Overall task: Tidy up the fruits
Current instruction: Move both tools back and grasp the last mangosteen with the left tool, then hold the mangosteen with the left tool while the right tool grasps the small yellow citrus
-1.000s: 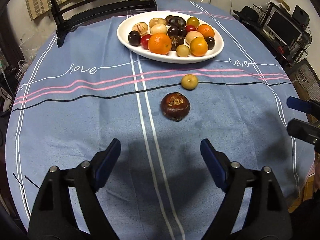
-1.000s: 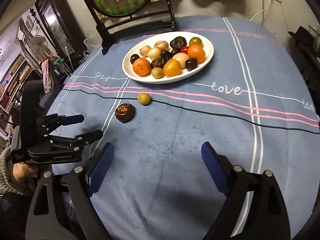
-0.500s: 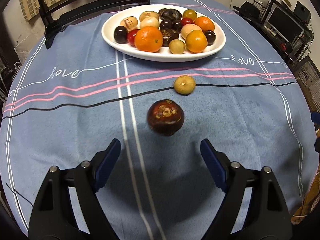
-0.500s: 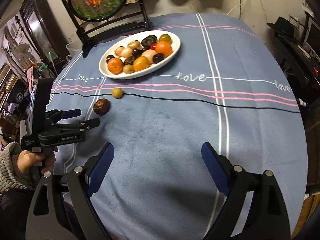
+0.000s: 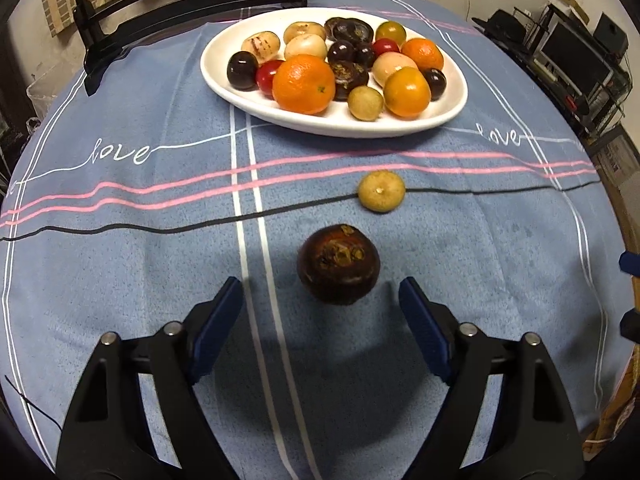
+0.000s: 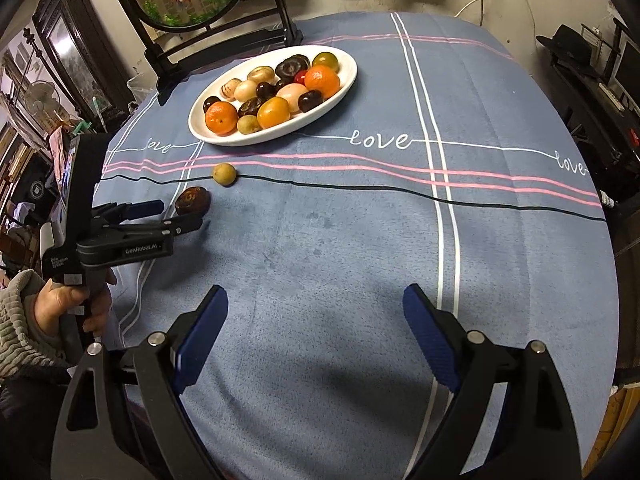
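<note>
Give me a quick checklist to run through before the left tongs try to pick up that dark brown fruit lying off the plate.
1. Dark brown fruit ahead of the left tongs, between the blue pads: ok.
2. Pads touching it: not ok; tongs are closing, fruit not yet gripped.
3. Tan fruit apart from it: ok.
4. White plate has a free spot: ok, near rim.
5. Right tongs open, holding nothing: ok.

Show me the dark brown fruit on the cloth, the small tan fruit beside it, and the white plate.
dark brown fruit (image 5: pixel 338 264), left wrist view, its top face.
small tan fruit (image 5: pixel 381 191), left wrist view, its middle.
white plate (image 5: pixel 360 128), left wrist view, its near rim.
</note>
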The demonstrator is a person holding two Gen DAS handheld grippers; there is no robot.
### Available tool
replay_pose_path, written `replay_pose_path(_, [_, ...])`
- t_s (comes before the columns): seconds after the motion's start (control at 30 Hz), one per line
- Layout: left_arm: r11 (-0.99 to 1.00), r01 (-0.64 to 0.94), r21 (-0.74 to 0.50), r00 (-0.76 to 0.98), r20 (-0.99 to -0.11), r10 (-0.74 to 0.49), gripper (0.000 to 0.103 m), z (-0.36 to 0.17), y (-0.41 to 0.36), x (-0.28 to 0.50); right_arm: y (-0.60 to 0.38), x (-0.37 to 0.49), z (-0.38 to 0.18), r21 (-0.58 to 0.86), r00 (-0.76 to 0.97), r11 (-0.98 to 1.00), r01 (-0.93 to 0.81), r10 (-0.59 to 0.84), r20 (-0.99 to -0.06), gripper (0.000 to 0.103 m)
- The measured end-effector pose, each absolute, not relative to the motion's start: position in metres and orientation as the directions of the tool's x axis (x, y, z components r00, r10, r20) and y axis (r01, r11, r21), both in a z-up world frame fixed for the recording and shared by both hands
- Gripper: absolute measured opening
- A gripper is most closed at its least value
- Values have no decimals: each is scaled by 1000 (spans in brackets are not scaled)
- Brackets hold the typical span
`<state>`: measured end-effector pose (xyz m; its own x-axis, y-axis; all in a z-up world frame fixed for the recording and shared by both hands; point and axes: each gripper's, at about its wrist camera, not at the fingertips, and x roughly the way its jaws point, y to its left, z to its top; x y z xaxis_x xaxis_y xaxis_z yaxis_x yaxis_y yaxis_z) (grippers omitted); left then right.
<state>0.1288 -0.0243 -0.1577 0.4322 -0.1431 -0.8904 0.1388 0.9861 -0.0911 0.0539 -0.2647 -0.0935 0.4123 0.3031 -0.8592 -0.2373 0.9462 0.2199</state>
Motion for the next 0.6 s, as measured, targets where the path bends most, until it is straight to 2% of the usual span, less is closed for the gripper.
replay_pose_path(0.07, [985,130,-116,425,-891,-161,67,-158,-21,132,-264,55,-95,219,406,946,-238,302,-863,89])
replay_pose_path(0.27, [976,126,-177,416,-884,-214,53,-159,-17,135,-265,57,-98,223,392,947,-231,300,-870,89])
replay_pose_path(0.53, [970,122,-211,406,-881,-243,51,-162,-22,148,-264,58,-100,224,383,948,-228,299,-874,89])
replay_pose_path(0.57, [969,124,-212,406,-881,-244,45,-162,-22,149,-264,58,-100,224,383,948,-228,299,-874,89])
replay_pose_path(0.6, [969,126,-214,405,-880,-247,43,-162,-23,150,-264,57,-100,224,383,948,-228,299,-874,89])
